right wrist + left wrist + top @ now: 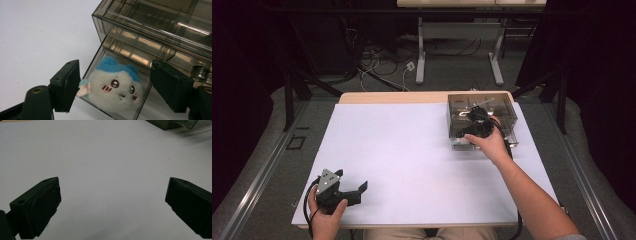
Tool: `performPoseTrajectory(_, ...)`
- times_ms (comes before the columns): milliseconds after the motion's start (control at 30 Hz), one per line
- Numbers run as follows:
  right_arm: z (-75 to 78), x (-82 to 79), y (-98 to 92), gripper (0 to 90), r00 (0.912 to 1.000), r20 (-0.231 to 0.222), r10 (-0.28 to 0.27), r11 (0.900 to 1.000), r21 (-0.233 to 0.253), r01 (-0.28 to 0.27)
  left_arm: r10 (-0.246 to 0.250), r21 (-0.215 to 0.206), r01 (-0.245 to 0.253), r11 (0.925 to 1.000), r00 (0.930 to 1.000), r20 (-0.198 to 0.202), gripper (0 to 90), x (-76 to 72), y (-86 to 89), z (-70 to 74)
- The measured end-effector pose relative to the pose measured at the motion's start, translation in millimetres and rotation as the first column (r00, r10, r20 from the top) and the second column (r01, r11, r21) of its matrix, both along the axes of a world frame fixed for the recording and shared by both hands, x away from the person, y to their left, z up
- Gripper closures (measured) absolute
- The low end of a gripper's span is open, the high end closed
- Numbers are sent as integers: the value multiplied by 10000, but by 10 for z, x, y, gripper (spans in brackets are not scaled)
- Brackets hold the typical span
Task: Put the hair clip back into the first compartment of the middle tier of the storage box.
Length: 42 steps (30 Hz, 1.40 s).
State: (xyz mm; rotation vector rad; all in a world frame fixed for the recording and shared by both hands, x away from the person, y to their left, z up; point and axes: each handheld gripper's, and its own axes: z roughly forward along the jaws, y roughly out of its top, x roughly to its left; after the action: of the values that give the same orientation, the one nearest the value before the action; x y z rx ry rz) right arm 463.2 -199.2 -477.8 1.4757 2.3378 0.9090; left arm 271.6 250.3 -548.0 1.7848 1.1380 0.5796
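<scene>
White sheet [412,150] covers the table top, a strip of bare wood showing along its far edge. Nearest to us, at the near left corner, the left gripper [357,189] sits low over the sheet in the person's left hand [328,212], grey three-cornered plate on top, jaws spread wide with nothing between them; in the left gripper view we see only plain white sheet in the gap. Further out on the right, the person's right hand [491,144] holds the right gripper [477,117] at the smoky transparent drawer box [482,112], which stands on the sheet near the far right edge. In the right gripper view the lower drawer [100,62] is pulled out toward us and a small white plush toy [116,88] with a blue top lies inside it, face up toward the camera. The right jaws are apart, one on each side of the drawer front, not clamped on anything; whether the left-hand jaw touches the drawer wall we cannot tell. Beyond the table we see floor, cables [382,62] and the legs of another desk [421,47].
</scene>
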Motion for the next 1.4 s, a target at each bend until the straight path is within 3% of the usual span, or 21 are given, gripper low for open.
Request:
performPoseTrajectory(333, 19, -58, -28, 207, 9997, 262, 7, 10000, 73, -8, 137, -55, -137, 9999, 9999, -5, 3, -6, 24, 3)
performPoseTrajectory(500, 79, -140, -60, 154, 9965, 828, 108, 9999, 123, -118, 130, -67, -130, 9999, 9999, 15, 3, -12, 30, 4)
performPoseTrajectory(667, 121, -210, -59, 151, 9943, 1068, 65, 10000, 10, -66, 102, -119, -102, 9999, 9999, 32, 3, -14, 24, 8)
performPoseTrajectory(733, 147, -269, -75, 149, 9918, 1276, 38, 9998, 210, -65, 50, -106, -50, 9999, 10000, 43, 3, -10, 20, 9)
performPoseTrajectory(1000, 180, -372, -124, 148, 9896, 1434, -64, 9995, 312, 19, -107, -7, 107, 9999, 9999, 53, 3, -3, 3, 12)
performPoseTrajectory(1233, 220, -489, -144, 148, 9822, 1877, -28, 9996, 285, -26, -163, -54, 164, 9999, 9998, 72, 3, 5, -9, 15)
performPoseTrajectory(1400, 259, -616, -136, 148, 9706, 2399, 180, 9989, 372, -277, -193, -33, 193, 9998, 9998, 36, 3, 12, -7, 15)
